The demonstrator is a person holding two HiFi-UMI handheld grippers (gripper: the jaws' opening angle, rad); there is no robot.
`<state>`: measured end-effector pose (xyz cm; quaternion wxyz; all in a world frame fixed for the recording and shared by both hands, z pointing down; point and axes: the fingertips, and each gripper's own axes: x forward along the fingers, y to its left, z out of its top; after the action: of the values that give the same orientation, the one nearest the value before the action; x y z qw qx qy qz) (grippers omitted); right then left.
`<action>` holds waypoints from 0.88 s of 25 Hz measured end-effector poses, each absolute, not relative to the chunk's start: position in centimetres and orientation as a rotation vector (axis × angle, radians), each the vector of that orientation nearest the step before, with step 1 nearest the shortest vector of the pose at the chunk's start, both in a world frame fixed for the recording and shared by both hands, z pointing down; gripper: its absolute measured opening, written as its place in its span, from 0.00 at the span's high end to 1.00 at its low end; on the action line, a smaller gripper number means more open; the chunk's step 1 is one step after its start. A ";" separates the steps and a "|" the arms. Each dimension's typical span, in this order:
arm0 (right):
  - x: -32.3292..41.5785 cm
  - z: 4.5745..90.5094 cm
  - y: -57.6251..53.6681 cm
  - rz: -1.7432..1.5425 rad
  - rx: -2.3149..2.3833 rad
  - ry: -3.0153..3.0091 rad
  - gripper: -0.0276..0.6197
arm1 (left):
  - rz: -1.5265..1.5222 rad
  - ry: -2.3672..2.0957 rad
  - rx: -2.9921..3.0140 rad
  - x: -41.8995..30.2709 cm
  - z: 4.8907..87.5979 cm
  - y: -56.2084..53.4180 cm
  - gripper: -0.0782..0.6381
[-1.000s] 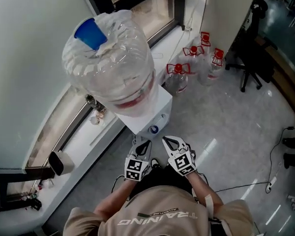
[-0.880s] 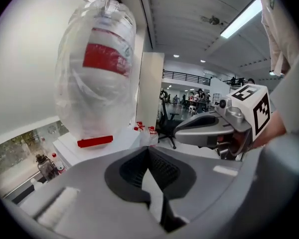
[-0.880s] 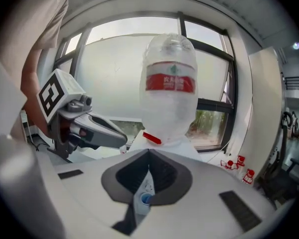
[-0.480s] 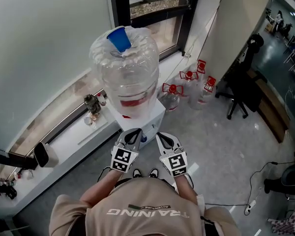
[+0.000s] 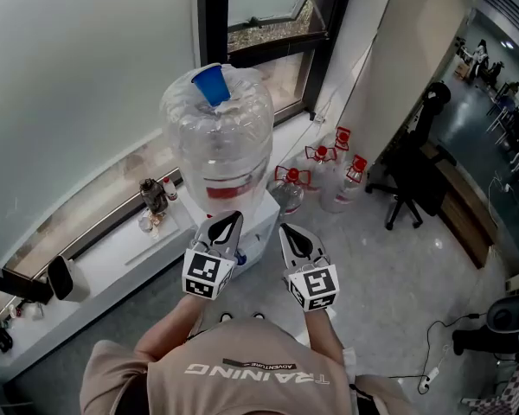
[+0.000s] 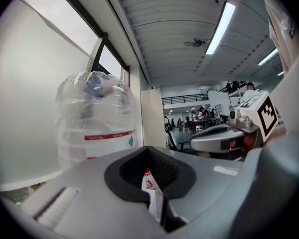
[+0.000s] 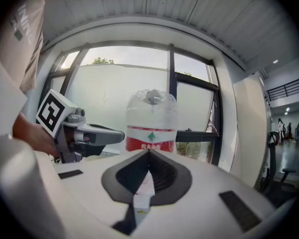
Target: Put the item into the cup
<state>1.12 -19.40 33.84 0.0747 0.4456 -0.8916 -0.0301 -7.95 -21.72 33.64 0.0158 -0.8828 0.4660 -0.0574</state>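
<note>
Both pairs of jaws are pressed together, and each nips something small. The left gripper [image 6: 148, 151] has a white packet [image 6: 151, 193] with red print, edge-on between its pads, and the right gripper [image 7: 148, 154] pinches a second packet [image 7: 143, 189] much like it. They look thin, light and floppy, so I'd judge a pinch on the flat near one end suits them; they would crumple or slip rather than break. Ahead stands the water jug [image 5: 216, 145] on its dispenser [image 5: 261, 219]. What looks like a blue cup [image 5: 212, 85] is perched on top, well apart from both grippers.
</note>
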 end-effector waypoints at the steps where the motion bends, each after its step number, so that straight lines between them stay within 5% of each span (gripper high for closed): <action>1: 1.4 33.3 -19.4 -0.089 1.341 -2.685 0.94 | -0.176 1.454 -2.738 -8.1 33.3 -21.8 0.88; 22: 1.0 30.6 -21.1 -0.180 1.306 -2.693 0.94 | -0.146 1.534 -2.673 -10.2 31.0 -22.7 0.88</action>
<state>1.04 -21.11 30.60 0.0715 0.4345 -0.8958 -0.0599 -10.21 -22.71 30.96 0.0279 -0.8660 0.4970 -0.0474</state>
